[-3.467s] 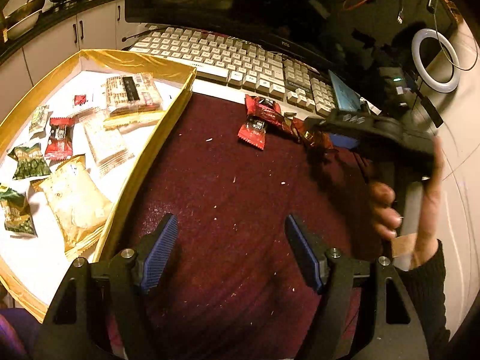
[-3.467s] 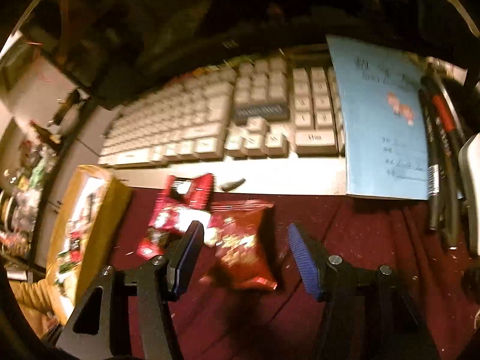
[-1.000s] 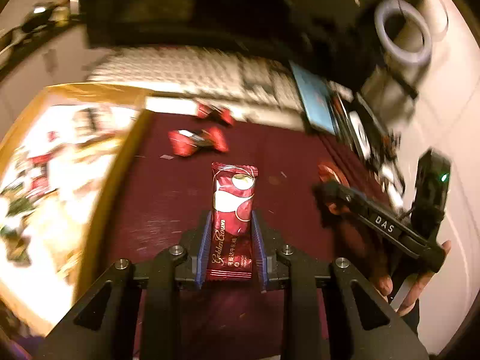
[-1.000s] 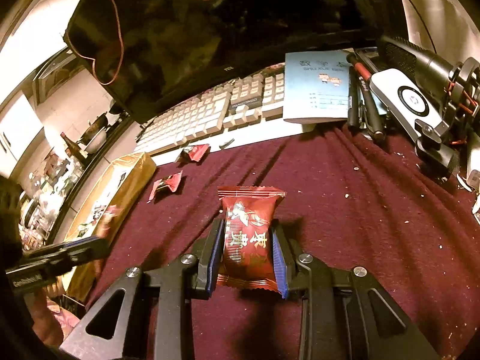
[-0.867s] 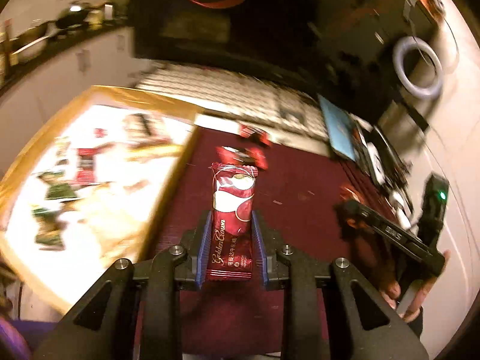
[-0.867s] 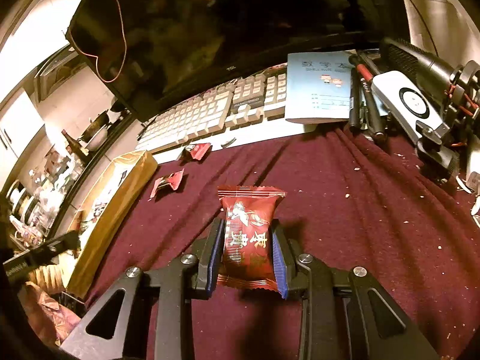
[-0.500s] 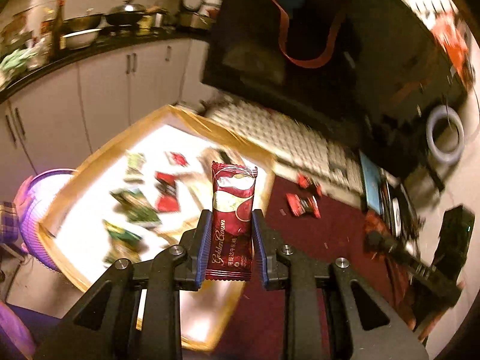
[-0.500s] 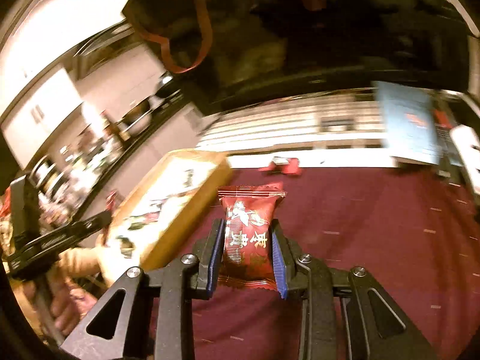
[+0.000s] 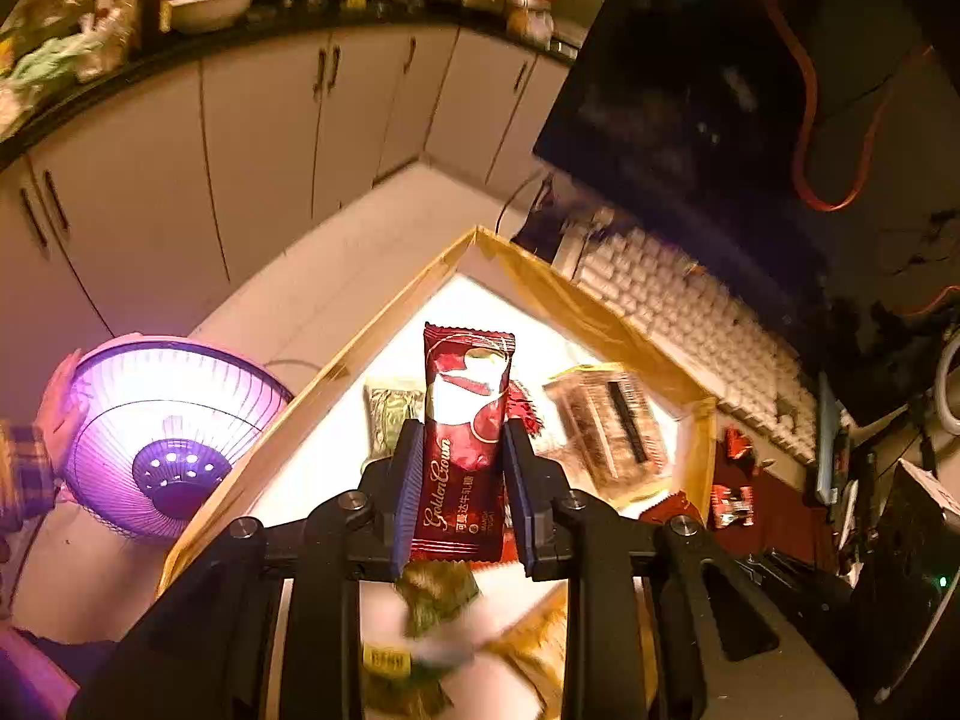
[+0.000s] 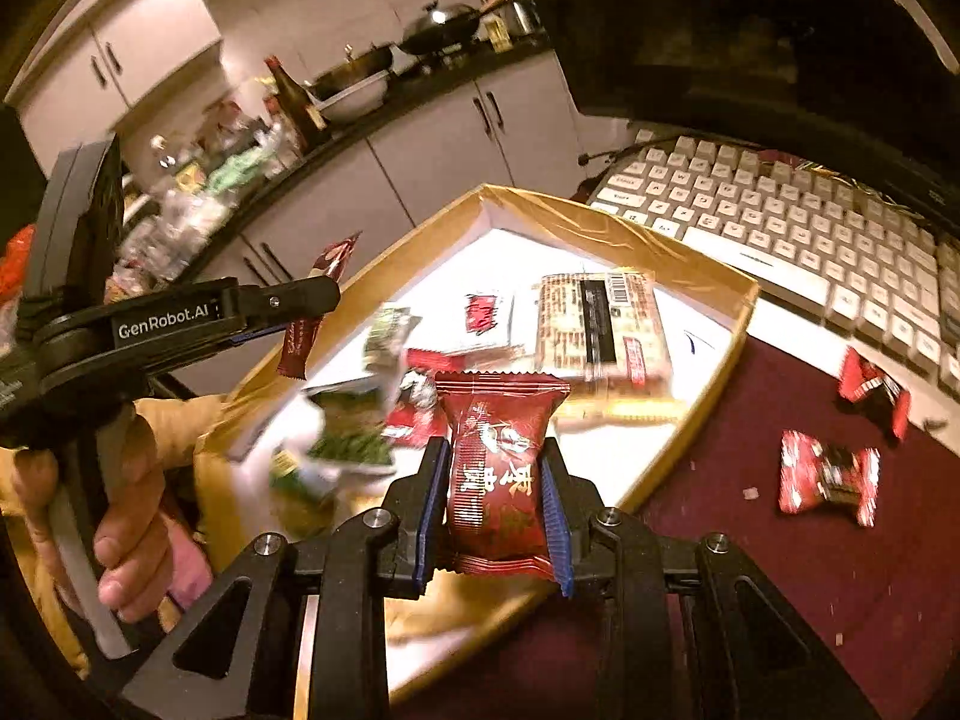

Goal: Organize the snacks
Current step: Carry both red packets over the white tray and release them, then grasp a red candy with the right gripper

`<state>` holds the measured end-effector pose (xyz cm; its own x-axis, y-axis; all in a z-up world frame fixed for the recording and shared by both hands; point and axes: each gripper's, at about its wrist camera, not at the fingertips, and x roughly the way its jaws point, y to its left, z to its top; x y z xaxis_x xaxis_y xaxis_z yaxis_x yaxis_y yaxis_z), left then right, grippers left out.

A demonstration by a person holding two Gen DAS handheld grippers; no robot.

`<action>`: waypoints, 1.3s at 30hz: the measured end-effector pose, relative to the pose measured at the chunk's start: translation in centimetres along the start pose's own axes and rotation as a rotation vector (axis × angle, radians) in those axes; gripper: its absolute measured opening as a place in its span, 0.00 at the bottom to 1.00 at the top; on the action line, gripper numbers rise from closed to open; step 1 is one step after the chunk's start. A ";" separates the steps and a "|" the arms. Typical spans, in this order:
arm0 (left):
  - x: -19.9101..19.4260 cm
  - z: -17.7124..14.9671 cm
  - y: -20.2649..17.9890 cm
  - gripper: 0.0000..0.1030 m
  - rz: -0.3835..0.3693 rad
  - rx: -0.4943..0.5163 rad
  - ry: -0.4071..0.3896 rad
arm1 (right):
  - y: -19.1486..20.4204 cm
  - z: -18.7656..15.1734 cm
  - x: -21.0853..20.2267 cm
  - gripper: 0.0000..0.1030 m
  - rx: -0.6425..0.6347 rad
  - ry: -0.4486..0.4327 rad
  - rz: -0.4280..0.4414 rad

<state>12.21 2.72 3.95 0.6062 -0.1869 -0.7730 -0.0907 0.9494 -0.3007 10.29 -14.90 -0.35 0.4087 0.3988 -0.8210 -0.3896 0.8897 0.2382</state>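
Observation:
My left gripper [image 9: 461, 468] is shut on a long dark red Golden Crown snack bar [image 9: 465, 420], held upright above the gold-rimmed snack box [image 9: 396, 312]. From the right wrist view that gripper [image 10: 312, 306] hovers over the box's left rim with the bar [image 10: 309, 324]. My right gripper [image 10: 495, 492] is shut on a red snack packet [image 10: 501, 456] above the box's near rim [image 10: 714, 384]. Several packets lie in the box, among them a large printed cracker pack [image 10: 600, 318]. Two red candies [image 10: 825, 477] [image 10: 870, 387] lie on the maroon cloth.
A white keyboard [image 10: 798, 222] and a dark monitor [image 9: 750, 84] stand behind the cloth. A glowing purple heater [image 9: 162, 426] stands left of the box. White kitchen cabinets [image 9: 252, 144] lie beyond. The maroon cloth [image 10: 840, 588] is right of the box.
Both grippers have swung left from over the maroon cloth to above the snack box, each still holding its snack. The two loose candies stay on the cloth.

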 end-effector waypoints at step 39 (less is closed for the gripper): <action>-6.2 -11.5 -14.8 0.73 -0.122 0.321 -0.094 | -15.7 -8.5 -12.9 0.64 0.309 -0.159 0.002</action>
<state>0.74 -13.04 6.78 0.6688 -0.2938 -0.6829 0.2303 0.9553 -0.1854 4.13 -35.91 2.04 0.5410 0.4090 -0.7349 -0.1325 0.9043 0.4058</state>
